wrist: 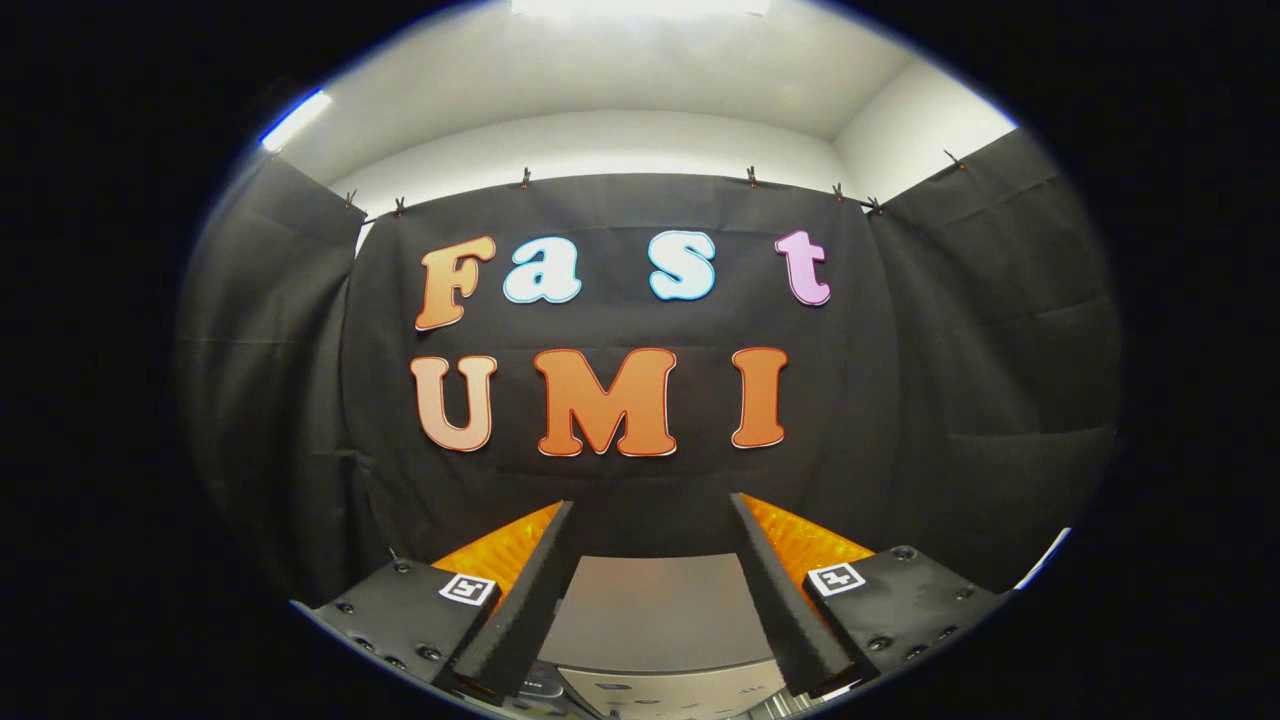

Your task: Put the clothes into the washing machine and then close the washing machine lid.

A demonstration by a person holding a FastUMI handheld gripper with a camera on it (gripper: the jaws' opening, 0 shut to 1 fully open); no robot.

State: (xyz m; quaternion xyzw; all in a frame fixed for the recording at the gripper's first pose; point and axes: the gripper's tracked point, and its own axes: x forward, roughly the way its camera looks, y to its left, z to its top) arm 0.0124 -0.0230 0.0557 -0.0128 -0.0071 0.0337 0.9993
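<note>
- Washing machine (655, 610) is showing as a grey flat-topped box, sitting low between the two fingers and just beyond them; its lid surface is looking plain, matte, light grey.
- Control strip (690, 690) of the washing machine is lying along the near edge, paler than the top, with small markings too small to tell.
- Cannot tell from here whether the lid is lying shut or open; the top is just reading as one flat grey panel.
- Gripper (650, 590) is hovering above the washing machine, fingers spread wide, nothing sitting between them, nothing being pinched.
- Left finger (525, 600) is angling in over the washing machine's left side, dark foam pad facing inward; cannot tell if it is touching the machine.
- Right finger (780, 600) is mirroring it over the machine's right side, ribbed dark pad facing inward.
- Orange ribbed parts (500, 555) are showing behind each finger, outboard of the washing machine top.
- Black cloth wall (1000, 350) is hanging behind the washing machine, clipped along its top edge.
- White ceiling (620, 90) is running above the cloth, with a bright light strip (295, 120) up and to the left of the machine.
</note>
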